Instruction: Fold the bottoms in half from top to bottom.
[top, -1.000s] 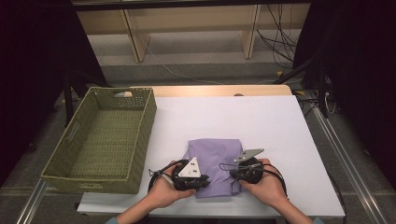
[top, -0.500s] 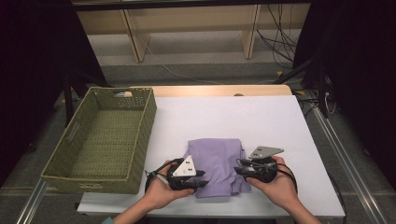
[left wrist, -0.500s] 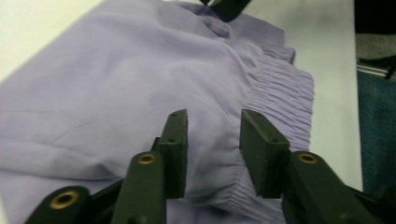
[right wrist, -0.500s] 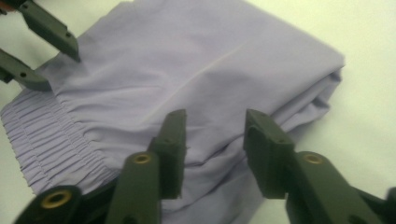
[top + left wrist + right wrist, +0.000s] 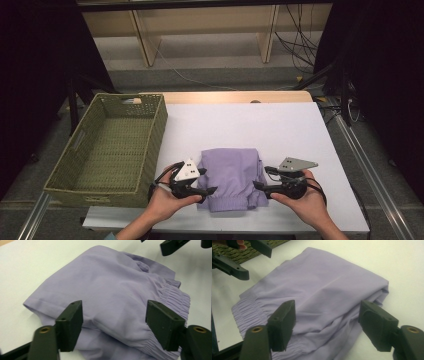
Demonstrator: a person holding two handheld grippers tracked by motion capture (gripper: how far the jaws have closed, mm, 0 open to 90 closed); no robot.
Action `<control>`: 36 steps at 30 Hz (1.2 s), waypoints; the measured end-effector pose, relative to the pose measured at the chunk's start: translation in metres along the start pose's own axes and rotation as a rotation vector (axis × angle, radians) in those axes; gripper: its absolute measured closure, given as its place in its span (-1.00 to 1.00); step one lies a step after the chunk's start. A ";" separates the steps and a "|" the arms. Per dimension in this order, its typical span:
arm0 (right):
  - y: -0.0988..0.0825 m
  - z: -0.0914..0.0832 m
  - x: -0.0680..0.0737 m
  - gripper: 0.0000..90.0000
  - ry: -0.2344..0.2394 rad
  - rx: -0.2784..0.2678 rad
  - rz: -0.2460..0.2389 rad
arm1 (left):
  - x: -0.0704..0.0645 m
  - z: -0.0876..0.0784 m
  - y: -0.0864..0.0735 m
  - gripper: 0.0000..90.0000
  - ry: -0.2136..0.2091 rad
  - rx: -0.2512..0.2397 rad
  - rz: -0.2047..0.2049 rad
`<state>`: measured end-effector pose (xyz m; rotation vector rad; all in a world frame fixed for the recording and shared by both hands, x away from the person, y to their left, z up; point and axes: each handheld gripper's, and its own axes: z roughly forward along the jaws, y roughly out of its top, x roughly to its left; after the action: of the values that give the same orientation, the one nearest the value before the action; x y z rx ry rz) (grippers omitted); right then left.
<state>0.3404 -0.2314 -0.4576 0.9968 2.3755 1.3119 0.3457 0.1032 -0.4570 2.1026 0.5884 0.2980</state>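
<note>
A folded lilac garment (image 5: 231,177) with an elastic waistband lies flat near the front edge of the white table (image 5: 250,125). My left gripper (image 5: 210,192) sits at its front left corner, and my right gripper (image 5: 257,186) at its right edge. Both point inward at the cloth. In the left gripper view the jaws (image 5: 113,322) stand wide apart with the garment (image 5: 107,290) lying loose beyond them. The right gripper view shows the same: its jaws (image 5: 327,322) are spread over the garment (image 5: 319,292). Both pairs of jaws have just been opening, and neither presses on anything.
A green woven basket (image 5: 115,150) stands empty at the table's left side, close to my left hand. Bare tabletop stretches behind and to the right of the garment. Shelving and cables lie on the floor beyond the far edge.
Both grippers were shut over the garment's front part. They have let go, opened, and drawn apart to its left and right sides, while the cloth stays flat.
</note>
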 end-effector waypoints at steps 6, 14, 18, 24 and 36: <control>-0.006 -0.011 -0.007 -0.45 -0.038 -0.024 0.011 | 0.007 -0.005 -0.003 -0.44 0.039 -0.005 -0.027; -0.010 -0.020 -0.010 -0.55 -0.070 -0.039 0.009 | 0.016 -0.010 -0.006 -0.48 0.075 -0.012 -0.061; -0.011 -0.022 -0.009 -0.57 -0.082 -0.043 0.008 | 0.016 -0.009 -0.007 -0.48 0.081 -0.014 -0.066; -0.013 -0.023 -0.009 -0.57 -0.097 -0.042 0.002 | 0.016 -0.010 -0.006 -0.48 0.093 -0.008 -0.061; -0.016 -0.024 -0.011 -0.57 -0.111 -0.032 0.008 | 0.015 -0.007 -0.005 -0.47 0.089 0.004 -0.051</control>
<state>0.3289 -0.2601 -0.4578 1.0427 2.2633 1.2591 0.3540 0.1178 -0.4576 2.0835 0.6945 0.3635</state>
